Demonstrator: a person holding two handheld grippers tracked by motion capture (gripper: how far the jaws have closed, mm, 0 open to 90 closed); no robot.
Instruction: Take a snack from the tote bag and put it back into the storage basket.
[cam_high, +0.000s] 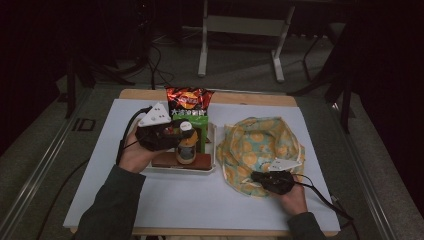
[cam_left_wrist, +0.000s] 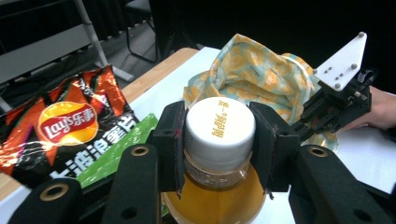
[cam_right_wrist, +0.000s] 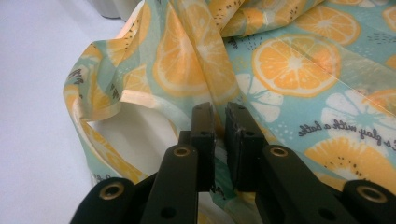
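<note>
You see a glossy red-and-black Lay's crisp packet (cam_high: 189, 98) lying at the far edge of the white table (cam_high: 165, 200), a flat green packet (cam_high: 190, 121) just in front of it (partly overlapped), and a white rectangular tray (cam_high: 212, 150) near the middle.

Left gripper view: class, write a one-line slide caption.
Hand-held gripper clamps a white-capped juice bottle beside a Lay's crisps bag.

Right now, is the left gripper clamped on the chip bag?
No: the left gripper is shut on the bottle at its white cap.
</note>
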